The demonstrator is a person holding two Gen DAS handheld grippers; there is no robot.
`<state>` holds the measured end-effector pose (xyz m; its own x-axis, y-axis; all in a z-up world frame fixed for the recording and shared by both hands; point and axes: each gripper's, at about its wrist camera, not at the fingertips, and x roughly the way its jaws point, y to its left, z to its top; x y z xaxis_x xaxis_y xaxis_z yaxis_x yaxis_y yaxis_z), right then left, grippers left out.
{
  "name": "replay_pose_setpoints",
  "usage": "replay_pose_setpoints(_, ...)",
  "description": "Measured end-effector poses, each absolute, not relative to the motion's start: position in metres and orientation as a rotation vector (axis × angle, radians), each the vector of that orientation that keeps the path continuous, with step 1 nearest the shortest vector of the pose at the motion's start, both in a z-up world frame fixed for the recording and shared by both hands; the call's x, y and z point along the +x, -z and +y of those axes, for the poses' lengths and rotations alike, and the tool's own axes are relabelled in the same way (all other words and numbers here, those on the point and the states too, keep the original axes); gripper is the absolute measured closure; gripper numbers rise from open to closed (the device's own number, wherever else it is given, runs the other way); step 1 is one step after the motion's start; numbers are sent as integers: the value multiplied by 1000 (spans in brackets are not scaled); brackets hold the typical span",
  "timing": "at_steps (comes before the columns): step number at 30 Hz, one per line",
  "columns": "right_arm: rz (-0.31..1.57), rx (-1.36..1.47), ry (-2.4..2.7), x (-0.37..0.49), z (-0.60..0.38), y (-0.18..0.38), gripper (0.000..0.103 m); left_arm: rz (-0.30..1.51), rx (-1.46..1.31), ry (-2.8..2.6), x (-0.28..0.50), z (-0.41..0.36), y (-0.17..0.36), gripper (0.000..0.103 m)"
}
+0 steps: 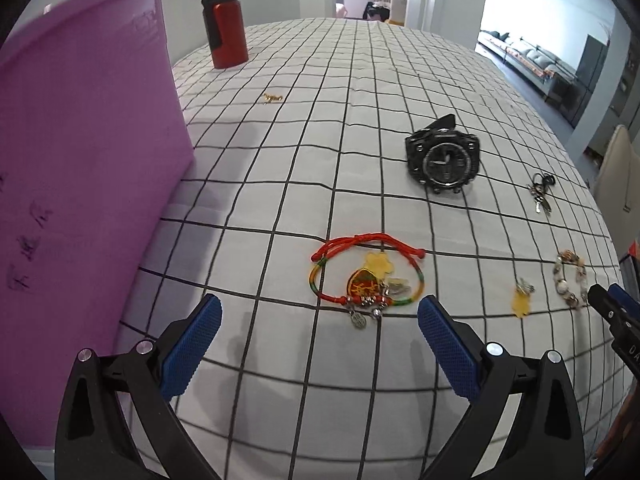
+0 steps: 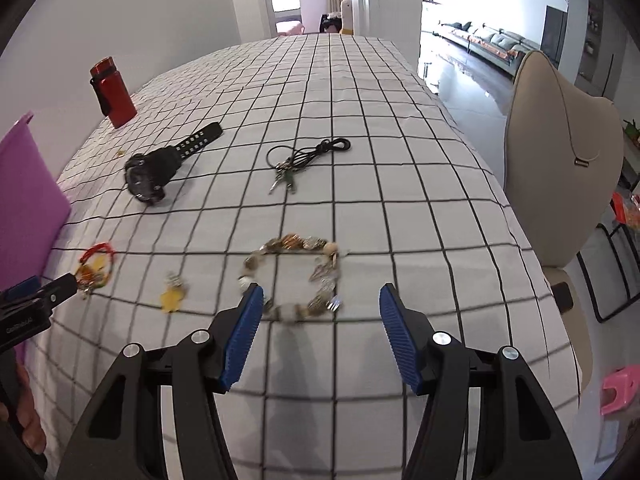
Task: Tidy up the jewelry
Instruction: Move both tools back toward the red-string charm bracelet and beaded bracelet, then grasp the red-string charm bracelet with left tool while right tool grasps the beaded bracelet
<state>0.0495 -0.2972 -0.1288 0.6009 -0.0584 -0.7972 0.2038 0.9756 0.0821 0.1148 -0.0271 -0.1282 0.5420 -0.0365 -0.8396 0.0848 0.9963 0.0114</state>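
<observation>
Watch [image 2: 152,172]: strap's long axis points toward the table's far edge.
Left gripper [image 1: 318,310]: jaws spread, empty.
Right gripper [image 2: 320,298]: jaws spread above shell bracelet [image 2: 296,272].

Red bottle with a black band [image 1: 224,24] is standing upright at the far left of the checkered tablecloth [image 1: 340,80], well apart from everything else. A beige chair [image 2: 560,152] is sitting just beside the table's right edge, and something pink and plastic [image 2: 620,392] is lying on the floor under it. Way back through the doorway a grey sofa [image 2: 492,40] is running along the wall.
</observation>
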Motion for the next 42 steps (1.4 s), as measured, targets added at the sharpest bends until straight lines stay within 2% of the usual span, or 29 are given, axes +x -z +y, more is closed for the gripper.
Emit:
replay_pose_setpoints(18,899,84,149,74,-309,149,46,974,36,38,123,-34,148,6)
replay_pose_setpoints(26,907,76,130,75,-309,149,52,968,34,33,123,-36,149,6)
replay_pose_setpoints(42,900,33,46,87,-297,149,52,965,19,35,124,-36,150,6)
